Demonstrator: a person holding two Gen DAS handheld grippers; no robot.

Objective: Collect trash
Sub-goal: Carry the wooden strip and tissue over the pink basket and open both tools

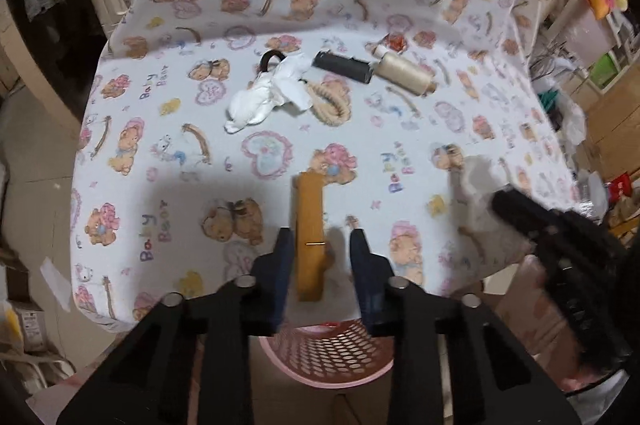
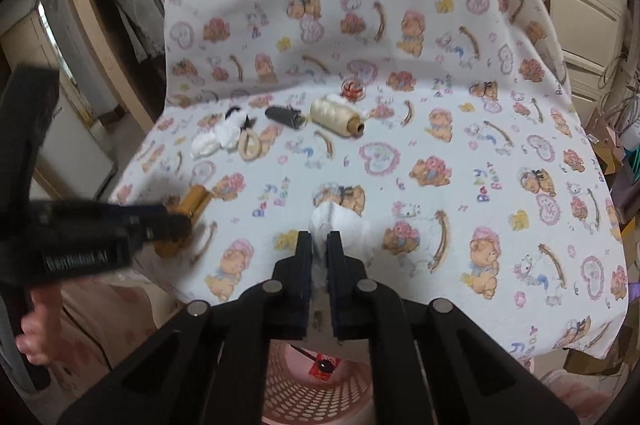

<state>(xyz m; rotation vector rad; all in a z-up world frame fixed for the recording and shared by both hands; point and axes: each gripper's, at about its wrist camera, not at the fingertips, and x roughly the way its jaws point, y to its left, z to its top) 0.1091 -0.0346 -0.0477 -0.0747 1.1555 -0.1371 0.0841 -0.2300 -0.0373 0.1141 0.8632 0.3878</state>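
Trash lies on a table (image 1: 132,129) draped in a white cloth printed with teddy bears and pink hearts; the cream spool of thread (image 1: 404,72) at its far middle serves as the landmark here.

Left of the spool, touching its end, lies one black cylinder (image 1: 342,66). Further left is one crumpled white tissue wad (image 1: 264,97), with a black loop (image 1: 272,57) poking out behind it and one coil of beige rope (image 1: 331,100) just beside it. Behind the spool sits one small red-and-clear wrapper (image 1: 394,41).

Well in front of the spool and to its left, the left claw (image 1: 320,239) stands open, its jaws on either side of one yellow-brown wooden clothespin (image 1: 309,237); the left finger seems to touch the pin, with a gap on the right side, so it is not pinched.

In front of the spool, at the table's near edge, the right claw (image 2: 319,241) is closed down on a second crumpled white tissue (image 2: 340,225), jaws nearly together with the paper squeezed between them.

Below both claws, under the table edge, sits one pink perforated plastic basket (image 1: 332,353). In the right wrist view it holds a red item with a dark stick-like piece (image 2: 322,365); what these are I cannot tell.

Counted: two tissues, one clothespin, one spool, one cylinder, one rope coil, one wrapper, one basket.
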